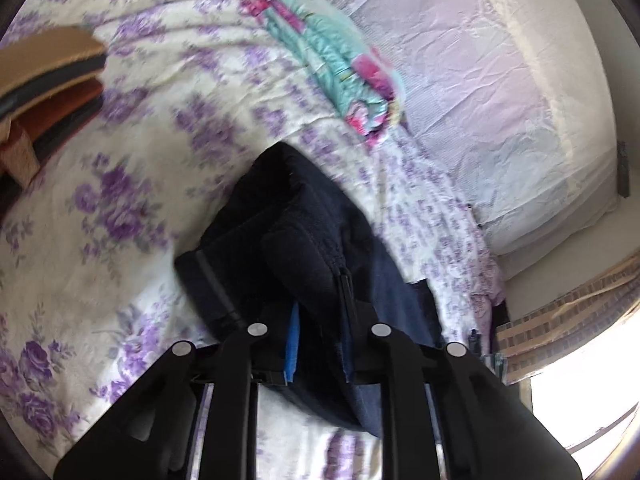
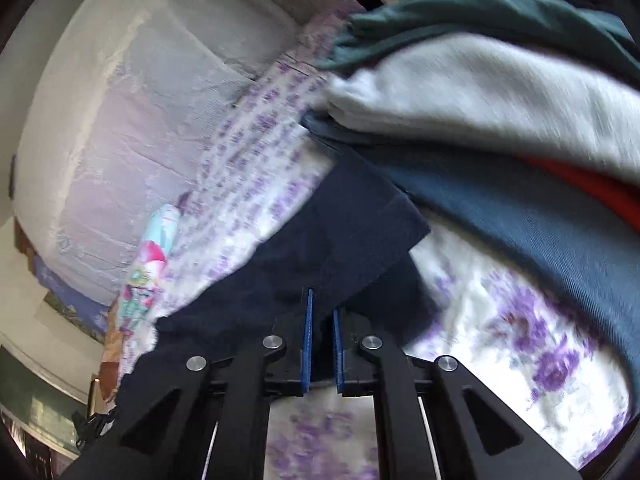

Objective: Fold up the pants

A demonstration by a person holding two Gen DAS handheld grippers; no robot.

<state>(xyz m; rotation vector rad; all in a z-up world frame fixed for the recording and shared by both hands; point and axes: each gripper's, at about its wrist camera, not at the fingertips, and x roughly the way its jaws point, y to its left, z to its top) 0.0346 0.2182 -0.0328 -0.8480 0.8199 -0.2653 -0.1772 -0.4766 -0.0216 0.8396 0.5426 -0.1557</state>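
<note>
On the bed: dark navy pants lie bunched on a white bedspread with purple flowers.
Hidden: the left gripper has its fingertips buried under navy cloth; only one blue pad shows.
Blurred: both views smear, so the pants' seams and hems are hard to read.
Cut off: a stack of folded clothes runs out of the right wrist view.
Left jaws: closed tight on a fold of the pants, which drapes over them.
Right jaws: the right gripper stands narrow, its blue pads clamped on the pants' edge.
Pose: both grippers tilt downward toward the bed.
Nearby: a turquoise and pink folded cloth lies beside a pale pillow.
</note>
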